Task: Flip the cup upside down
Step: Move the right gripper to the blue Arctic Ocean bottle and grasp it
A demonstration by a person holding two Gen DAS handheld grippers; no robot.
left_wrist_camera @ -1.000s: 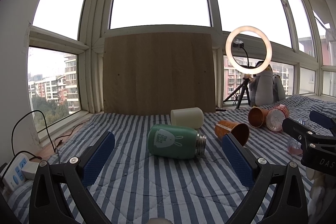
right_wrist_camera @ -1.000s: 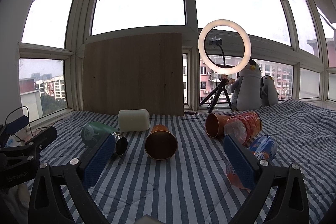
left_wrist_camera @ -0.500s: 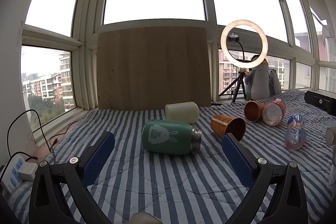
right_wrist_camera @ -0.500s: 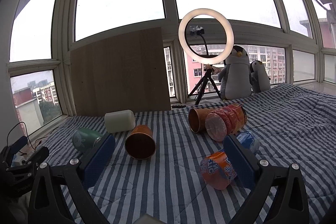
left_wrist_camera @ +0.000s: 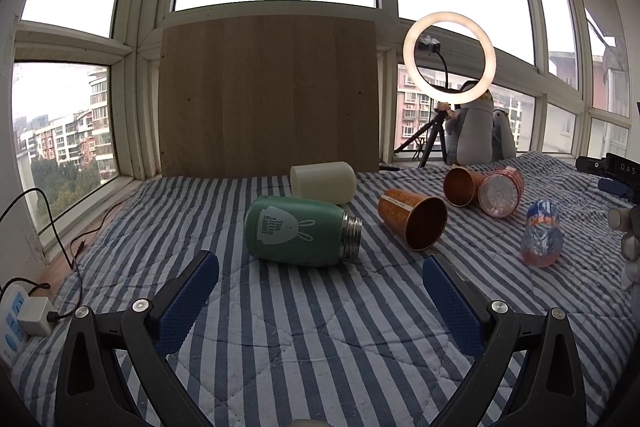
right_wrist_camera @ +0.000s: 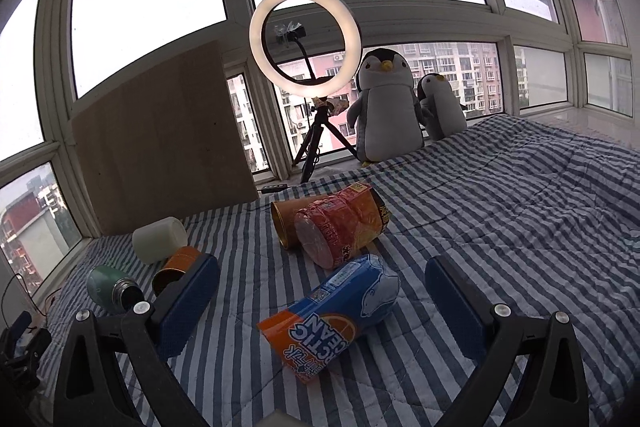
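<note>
Several cups lie on their sides on the striped bedcover (right_wrist_camera: 500, 227). A blue-and-orange printed cup (right_wrist_camera: 332, 315) (left_wrist_camera: 542, 233) lies closest, between and just ahead of the fingers of my open right gripper (right_wrist_camera: 320, 265), which does not touch it. Behind it are a red printed cup (right_wrist_camera: 340, 231) and a copper cup (right_wrist_camera: 284, 223). My left gripper (left_wrist_camera: 318, 267) is open and empty, a short way in front of a green flask (left_wrist_camera: 298, 231) lying with its mouth to the right. An orange cup (left_wrist_camera: 414, 219) and a cream cup (left_wrist_camera: 324, 182) lie beside the flask.
A wooden board (left_wrist_camera: 268, 95) leans against the windows at the back. A ring light on a tripod (right_wrist_camera: 306, 43) and two penguin plush toys (right_wrist_camera: 384, 107) stand at the window. A power strip with cables (left_wrist_camera: 16, 319) sits at the left edge.
My right gripper has swung right and moved down and forward, so the blue-and-orange cup now lies close between its fingers. The left gripper has edged nearer the green flask.
</note>
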